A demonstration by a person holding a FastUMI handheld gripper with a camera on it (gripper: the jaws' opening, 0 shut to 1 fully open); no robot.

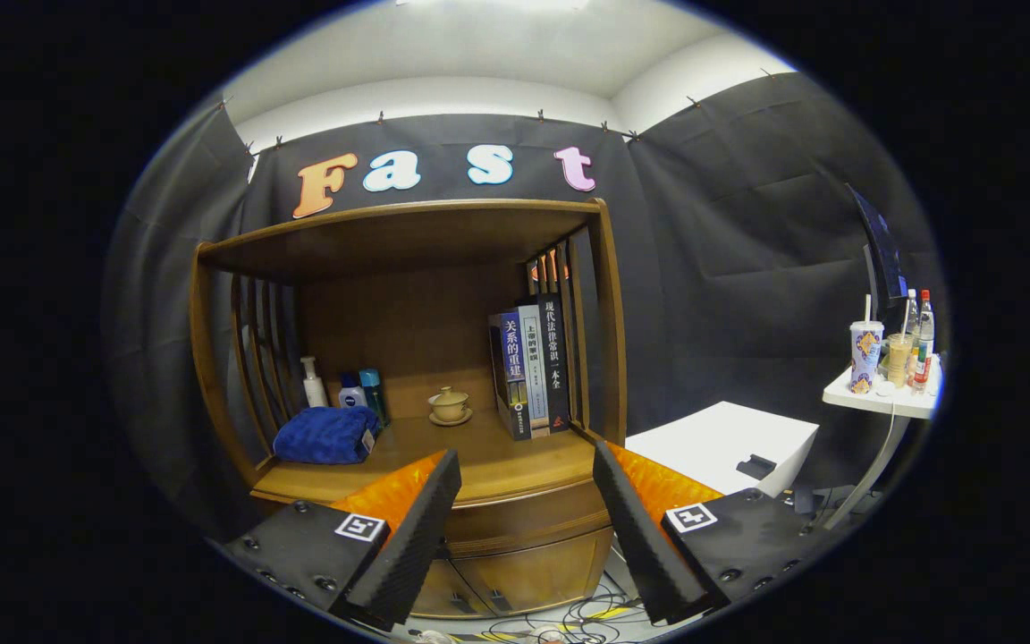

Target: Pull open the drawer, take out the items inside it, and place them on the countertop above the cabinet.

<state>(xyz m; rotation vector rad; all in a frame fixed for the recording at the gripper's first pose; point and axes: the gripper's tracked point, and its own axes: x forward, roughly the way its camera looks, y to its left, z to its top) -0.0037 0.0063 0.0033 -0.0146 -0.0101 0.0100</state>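
Observation:
A wooden cabinet (515, 572) stands straight ahead of me, with a shelf frame rising over its countertop (497, 461). Its drawer front (524, 523) is the curved band just under the countertop, and it sits flush, shut. My gripper (526, 470) is open, its two fingers spread wide, held in the air a little back from the cabinet with the drawer front and countertop edge between them. Nothing lies between the fingers. What the drawer holds is hidden.
On the countertop lie a folded blue towel (325, 436), a white pump bottle (313, 383), two small bottles (363, 391), a lidded tea cup on a saucer (450, 406) and several upright books (533, 362). A white box (721, 447) stands right of the cabinet, a side table with drinks (882, 394) beyond, cables (569, 617) on the floor.

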